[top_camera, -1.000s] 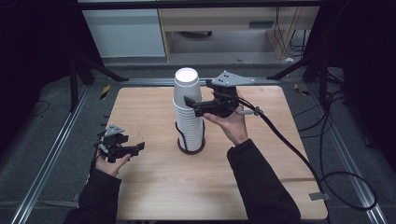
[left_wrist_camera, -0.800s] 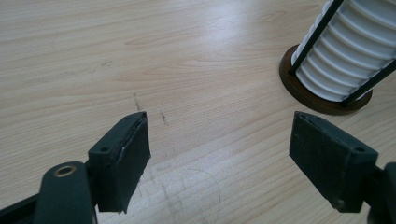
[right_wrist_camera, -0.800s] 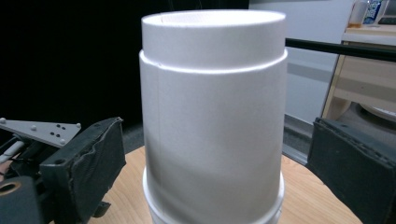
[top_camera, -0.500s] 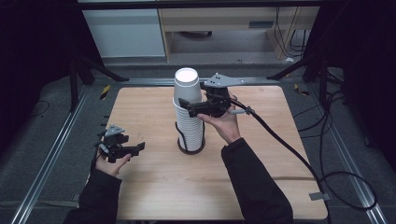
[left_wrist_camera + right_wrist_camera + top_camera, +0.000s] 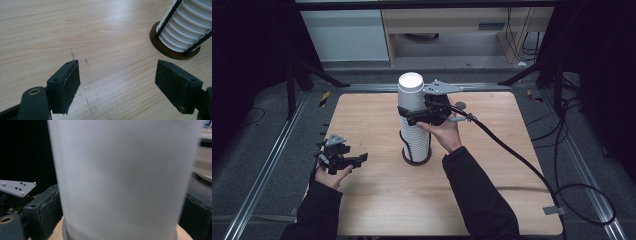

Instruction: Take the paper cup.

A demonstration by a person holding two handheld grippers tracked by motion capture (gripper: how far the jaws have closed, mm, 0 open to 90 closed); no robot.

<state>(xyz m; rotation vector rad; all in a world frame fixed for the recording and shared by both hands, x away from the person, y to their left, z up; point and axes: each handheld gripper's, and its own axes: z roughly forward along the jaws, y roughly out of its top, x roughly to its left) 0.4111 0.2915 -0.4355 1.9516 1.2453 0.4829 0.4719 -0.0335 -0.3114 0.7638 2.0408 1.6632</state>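
white cup stack (image 5: 414,120), ribbed, upright in its wire holder (image 5: 415,156).
my right gripper (image 5: 408,111) has been closing around the top cup (image 5: 120,180); left gripper (image 5: 117,82) gapes empty.

Cup stack (image 5: 414,120) in holder (image 5: 416,157) mid-table (image 5: 377,200) — right claw (image 5: 407,114) at its top, left claw (image 5: 357,159) near the left edge.

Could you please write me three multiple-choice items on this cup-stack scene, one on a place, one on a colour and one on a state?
1. Where does the cup stack stand?
A. In a round holder near the middle of the table
B. On the floor
C. In the left gripper

2. What colour are the cups?
A. Red
B. White
C. Blue

3. How do the left gripper's jaws stand?
A. Closed on a cup
B. Closed on a cable
C. Open, with nothing between them

Answers:
1 A, the holder's dark base sits on the table.
2 B, the stack is white.
3 C, bare wood shows between the pads.
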